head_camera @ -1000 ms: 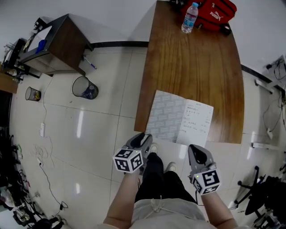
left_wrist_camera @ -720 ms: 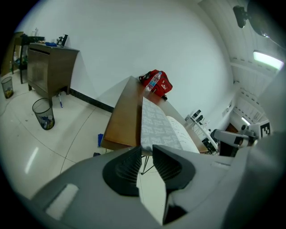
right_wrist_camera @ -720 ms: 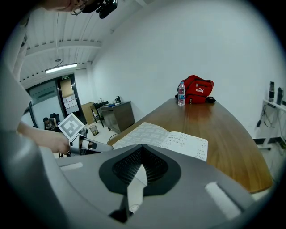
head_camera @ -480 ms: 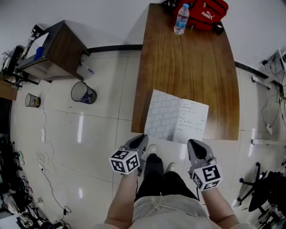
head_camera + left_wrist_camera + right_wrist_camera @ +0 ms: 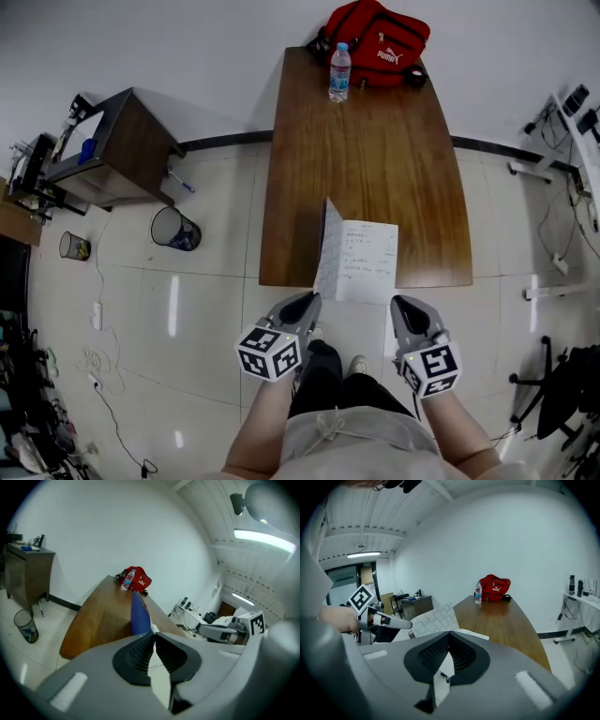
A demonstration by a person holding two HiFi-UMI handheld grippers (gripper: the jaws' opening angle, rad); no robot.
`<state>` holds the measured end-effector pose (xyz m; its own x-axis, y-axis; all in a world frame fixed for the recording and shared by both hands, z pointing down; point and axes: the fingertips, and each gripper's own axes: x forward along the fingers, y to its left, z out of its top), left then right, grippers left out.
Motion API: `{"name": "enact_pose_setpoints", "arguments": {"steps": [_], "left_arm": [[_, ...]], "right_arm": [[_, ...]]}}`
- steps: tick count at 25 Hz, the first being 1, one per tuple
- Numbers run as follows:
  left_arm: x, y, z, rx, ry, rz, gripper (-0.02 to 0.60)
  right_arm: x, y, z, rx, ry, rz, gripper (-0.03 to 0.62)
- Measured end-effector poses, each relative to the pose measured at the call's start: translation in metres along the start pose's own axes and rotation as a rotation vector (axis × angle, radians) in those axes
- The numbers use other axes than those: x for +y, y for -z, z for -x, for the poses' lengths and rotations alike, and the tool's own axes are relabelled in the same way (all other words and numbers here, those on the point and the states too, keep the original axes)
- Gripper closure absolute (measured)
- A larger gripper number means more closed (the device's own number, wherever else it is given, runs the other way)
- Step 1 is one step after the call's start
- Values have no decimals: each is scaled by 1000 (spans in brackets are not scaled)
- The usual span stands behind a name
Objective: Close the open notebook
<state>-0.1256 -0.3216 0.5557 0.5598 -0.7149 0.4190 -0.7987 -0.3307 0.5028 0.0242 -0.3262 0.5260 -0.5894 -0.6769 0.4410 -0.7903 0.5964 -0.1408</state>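
The notebook [image 5: 367,262] lies at the near edge of the wooden table [image 5: 366,141], its written right page flat. Its left cover [image 5: 327,246] stands nearly upright. In the left gripper view the cover's blue outer face [image 5: 139,613] runs in between the jaws. My left gripper [image 5: 305,300] has just been closing and is shut on that cover's near edge. My right gripper [image 5: 405,305] hovers just off the notebook's near right corner, its jaws shut on nothing. The right gripper view shows the cover's patterned inner face [image 5: 436,619] raised beside the left gripper [image 5: 389,623].
A water bottle [image 5: 338,72] and a red bag [image 5: 380,42] sit at the table's far end. A wire bin [image 5: 174,229] and a dark side cabinet [image 5: 112,150] stand on the floor to the left. My legs are below the table's near edge.
The left cover, flat on the table a second ago, now stands almost upright. My left gripper has closed on its edge and risen. The right gripper has also come up a little.
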Motion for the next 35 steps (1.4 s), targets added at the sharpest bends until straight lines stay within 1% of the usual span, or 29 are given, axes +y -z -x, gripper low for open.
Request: {"name": "enact_pose_setpoints", "arguments": {"steps": [2,6,11,14,16,18,25,28,30,32,35], "left_arm": [[-23,3,-10,20,19,-48,558],[-56,13,-33,54,48,-99,558],[-77,30,-63,91,41,-133,557],[-88,46,-82,135,26,-190,557],[-93,57,-96,169,11,-248,557],[-95,72,-111,203,3,-283,555],[-95,117,-153,298,-11,-323,552],[-90,132,-165,344,-25,-342,537],[-91,134,-169,351,-24,-337,517],[-97,133,-168,344,-21,-344,517],[-113,120,-160,303,-17,-375,517]], "right_arm": [[-9,3,17,-13,22,-12,588],[-27,12,50,-26,70,-37,588],[-52,29,88,-34,133,-79,588],[-68,44,108,-30,172,-107,586],[-79,54,117,-27,198,-127,588],[-89,65,125,-15,217,-145,588],[-116,101,141,19,268,-199,588],[-123,108,140,21,281,-216,586],[-128,110,141,21,285,-219,588],[-132,110,143,18,285,-218,588],[-134,107,147,7,269,-211,588]]}}
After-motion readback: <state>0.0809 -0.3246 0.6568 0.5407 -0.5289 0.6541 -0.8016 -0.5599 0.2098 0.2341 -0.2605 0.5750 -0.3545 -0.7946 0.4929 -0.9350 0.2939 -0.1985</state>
